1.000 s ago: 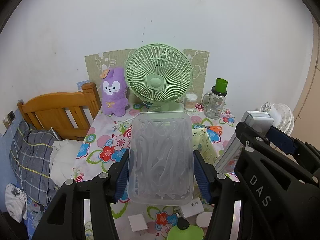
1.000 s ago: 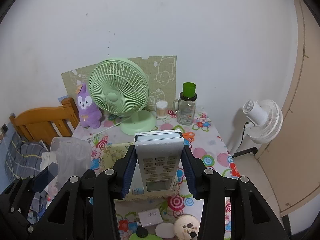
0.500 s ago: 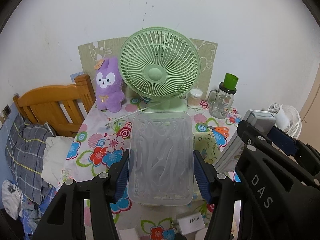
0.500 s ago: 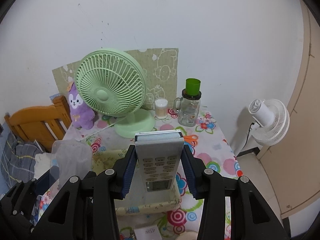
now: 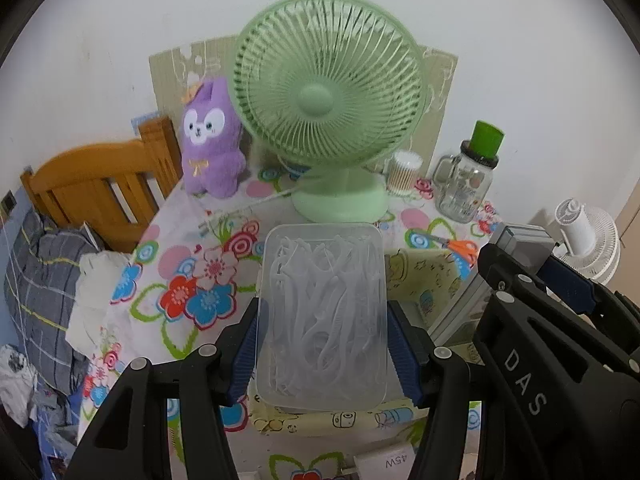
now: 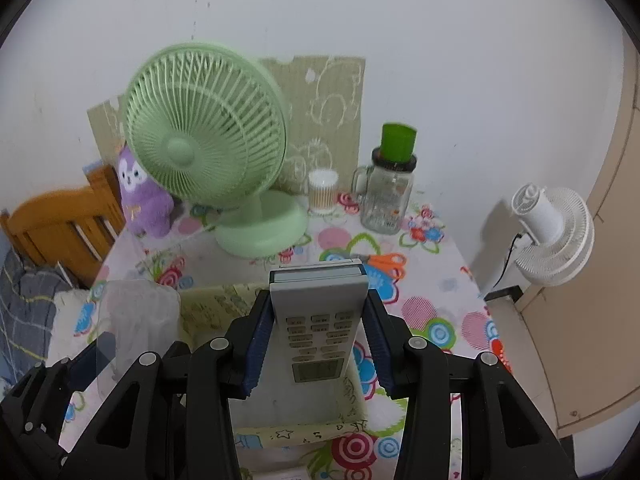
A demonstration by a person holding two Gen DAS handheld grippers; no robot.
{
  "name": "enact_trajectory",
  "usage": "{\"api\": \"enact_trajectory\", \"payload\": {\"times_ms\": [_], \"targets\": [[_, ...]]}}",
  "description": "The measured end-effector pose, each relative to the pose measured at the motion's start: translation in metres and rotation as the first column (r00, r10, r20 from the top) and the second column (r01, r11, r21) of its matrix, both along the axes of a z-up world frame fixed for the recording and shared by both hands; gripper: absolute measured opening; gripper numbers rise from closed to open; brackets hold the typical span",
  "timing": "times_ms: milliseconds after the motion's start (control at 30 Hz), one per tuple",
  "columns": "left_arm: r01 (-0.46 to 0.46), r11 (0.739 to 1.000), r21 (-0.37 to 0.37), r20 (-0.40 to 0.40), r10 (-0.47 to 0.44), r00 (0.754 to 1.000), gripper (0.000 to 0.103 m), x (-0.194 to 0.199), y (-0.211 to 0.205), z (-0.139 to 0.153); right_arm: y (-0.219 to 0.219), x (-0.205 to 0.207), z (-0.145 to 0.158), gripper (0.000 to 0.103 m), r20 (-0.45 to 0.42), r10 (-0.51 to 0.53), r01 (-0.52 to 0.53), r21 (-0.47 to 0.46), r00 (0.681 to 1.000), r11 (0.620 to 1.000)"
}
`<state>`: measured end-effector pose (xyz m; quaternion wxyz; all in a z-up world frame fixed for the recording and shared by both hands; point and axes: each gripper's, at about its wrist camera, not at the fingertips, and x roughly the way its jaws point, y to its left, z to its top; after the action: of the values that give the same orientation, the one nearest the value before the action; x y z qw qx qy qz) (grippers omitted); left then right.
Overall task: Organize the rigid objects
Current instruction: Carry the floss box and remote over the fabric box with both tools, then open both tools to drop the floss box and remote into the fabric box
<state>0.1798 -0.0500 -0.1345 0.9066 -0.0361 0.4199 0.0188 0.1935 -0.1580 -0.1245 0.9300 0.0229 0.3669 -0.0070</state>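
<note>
Ahead of both claws, the table [image 5: 188, 240] wears a flowered cloth, with a green fan [image 5: 326, 100] at its far side. Just under the claws sits a yellow fabric bin [image 6: 208, 308]. The left claw [image 5: 322, 346] clamps a clear, rounded plastic box [image 5: 322, 312] full of white floss picks. The right claw [image 6: 318, 346] grips a white remote control [image 6: 318, 320], keypad up, above the bin.

I am in a home bedroom. A wooden bed frame [image 5: 100, 184] stands at the left with a plaid quilt [image 5: 36, 280] heaped beside it. Against the white wall is a small table under a flowered cloth [image 5: 192, 280], holding a green fan [image 5: 328, 96], a purple plush toy [image 5: 212, 148] and a glass jar [image 5: 464, 184].
</note>
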Motion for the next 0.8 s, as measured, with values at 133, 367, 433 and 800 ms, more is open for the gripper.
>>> {"api": "enact_trajectory", "payload": {"times_ms": [133, 367, 433, 800], "targets": [[-0.005, 1.000, -0.016, -0.041, 0.004, 0.999, 0.060, 0.007, 0.001, -0.019, 0.004, 0.009, -0.018, 0.048, -0.039, 0.008, -0.009, -0.011, 0.999, 1.000], [-0.020, 1.000, 0.005, -0.085, 0.020, 0.996, 0.061, 0.011, 0.000, -0.045, 0.009, 0.018, -0.047, 0.048, -0.105, 0.018, -0.020, -0.018, 0.994, 1.000], [-0.022, 1.000, 0.002, -0.104, 0.022, 0.994, 0.061, 0.012, 0.001, -0.051, 0.008, 0.019, -0.057, 0.048, -0.129, 0.020, -0.022, -0.009, 0.991, 1.000], [-0.038, 0.999, -0.030, -0.163, 0.032, 0.986, 0.061, 0.015, -0.001, -0.072, 0.009, 0.023, -0.075, 0.052, -0.125, 0.023, -0.025, -0.013, 0.992, 1.000]]}}
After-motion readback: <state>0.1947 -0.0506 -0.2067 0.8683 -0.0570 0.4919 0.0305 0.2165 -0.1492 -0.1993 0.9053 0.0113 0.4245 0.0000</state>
